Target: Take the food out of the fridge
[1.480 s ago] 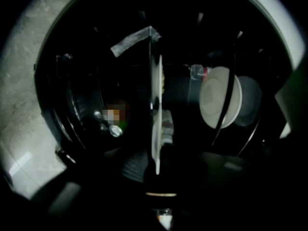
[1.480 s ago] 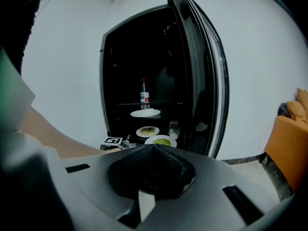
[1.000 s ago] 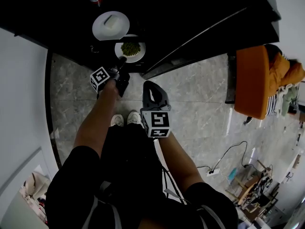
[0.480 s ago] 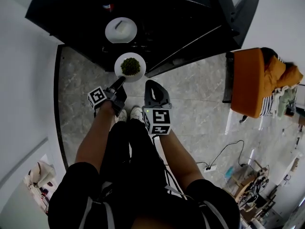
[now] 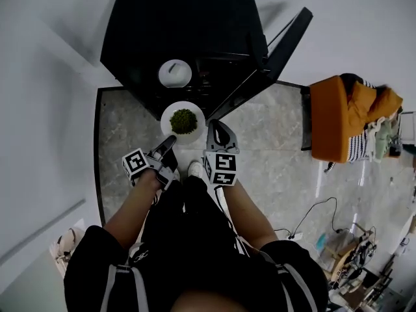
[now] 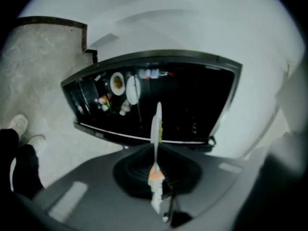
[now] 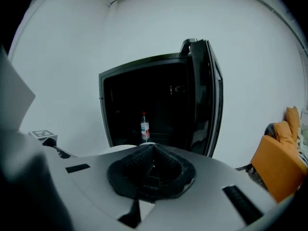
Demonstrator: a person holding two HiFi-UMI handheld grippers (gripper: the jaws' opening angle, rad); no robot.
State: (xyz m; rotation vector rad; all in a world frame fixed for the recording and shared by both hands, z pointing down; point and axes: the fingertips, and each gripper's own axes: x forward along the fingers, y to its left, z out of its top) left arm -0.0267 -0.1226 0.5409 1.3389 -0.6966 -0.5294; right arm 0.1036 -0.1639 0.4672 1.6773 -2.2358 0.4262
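Left gripper view: left tool pinching plate; right tool closed, empty.

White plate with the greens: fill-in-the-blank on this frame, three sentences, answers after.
The left gripper is shut on the rim of the round white plate carrying ____ food.
The right gripper is shut and holds ____.
A second round white plate sits inside the black fridge, whose door stands ____.
Missing words: green; nothing; open.
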